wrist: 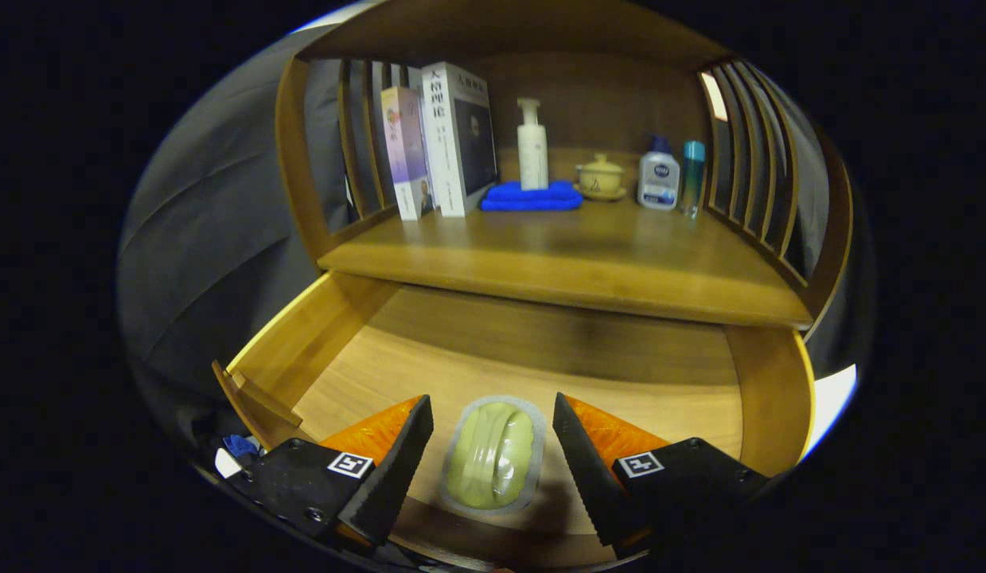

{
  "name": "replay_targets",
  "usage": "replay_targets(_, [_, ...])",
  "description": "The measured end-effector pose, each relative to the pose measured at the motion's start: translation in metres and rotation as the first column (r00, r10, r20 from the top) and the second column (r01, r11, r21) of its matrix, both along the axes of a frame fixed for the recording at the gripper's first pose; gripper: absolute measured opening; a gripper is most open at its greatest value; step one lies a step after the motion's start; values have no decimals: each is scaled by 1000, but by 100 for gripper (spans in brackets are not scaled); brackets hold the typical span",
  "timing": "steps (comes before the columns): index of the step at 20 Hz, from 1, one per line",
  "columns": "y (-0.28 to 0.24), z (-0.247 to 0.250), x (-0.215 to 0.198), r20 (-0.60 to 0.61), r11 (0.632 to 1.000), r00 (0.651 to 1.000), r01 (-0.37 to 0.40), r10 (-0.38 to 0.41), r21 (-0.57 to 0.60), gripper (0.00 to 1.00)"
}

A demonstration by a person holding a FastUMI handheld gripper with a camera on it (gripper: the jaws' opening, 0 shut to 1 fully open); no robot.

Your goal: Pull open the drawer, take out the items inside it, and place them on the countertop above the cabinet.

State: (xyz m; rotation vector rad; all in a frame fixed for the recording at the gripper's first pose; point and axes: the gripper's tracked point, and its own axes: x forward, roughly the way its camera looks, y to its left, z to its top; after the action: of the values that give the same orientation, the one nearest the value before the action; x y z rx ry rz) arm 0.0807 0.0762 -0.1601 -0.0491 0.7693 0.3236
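Wooden drawer [540,358] stands pulled open; pale green sealed plastic packet [493,455] lies inside between the wide-open, empty gripper [493,454], not yet lifted onto wooden countertop [564,255].

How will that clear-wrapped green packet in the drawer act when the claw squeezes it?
The packet has a glossy wrap, so it may slip. It looks soft and rounded, likely yielding and light. It lies flat between the open claw fingers, unlikely to roll.
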Motion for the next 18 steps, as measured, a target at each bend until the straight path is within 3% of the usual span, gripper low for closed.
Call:
replay_targets(7, [2,-28,-8,-173,999,984,-43,43,1,94])
replay_targets(9, [-2,-36,-9,-198,999,979,-47,43,-12,89])
replay_targets(11, [-3,-34,-9,-191,999,981,-35,34,-3,71])
replay_targets(14, [-5,-30,-3,-140,1000,990,-17,18,7,23])
replay_targets(18, [0,-9,-3,-47,999,999,-25,28,47,23])
